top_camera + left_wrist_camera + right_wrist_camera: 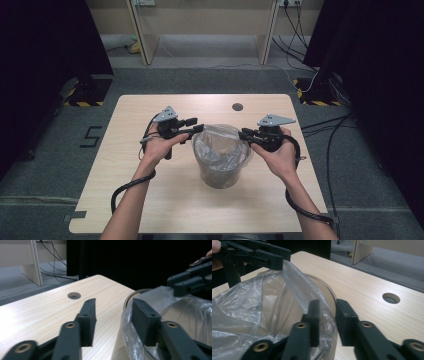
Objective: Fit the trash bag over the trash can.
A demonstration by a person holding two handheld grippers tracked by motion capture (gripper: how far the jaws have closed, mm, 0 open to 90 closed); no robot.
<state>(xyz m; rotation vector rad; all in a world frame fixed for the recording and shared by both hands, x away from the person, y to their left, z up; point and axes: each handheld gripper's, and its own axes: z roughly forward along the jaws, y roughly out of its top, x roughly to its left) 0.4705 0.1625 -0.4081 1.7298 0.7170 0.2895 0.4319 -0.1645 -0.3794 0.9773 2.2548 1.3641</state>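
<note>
A round bin [220,175] lined with a clear plastic bag [220,145] stands at the middle of the wooden table [150,200]. My left gripper [199,126] is at the bag's left rim. In the left gripper view it [113,307] is open, with one jaw against the bag [190,315] and the other over bare table. My right gripper [243,134] is at the right rim. In the right gripper view it [328,306] is open and straddles the bin's rim [329,291], one jaw inside the bag [249,302] and one outside. The bag's edge rises to the left gripper [282,258].
A round cable hole [237,107] sits in the table behind the bin. Cables trail from both grippers over the table's front half. Black curtains flank the table, and a desk frame with wires stands on the floor beyond it.
</note>
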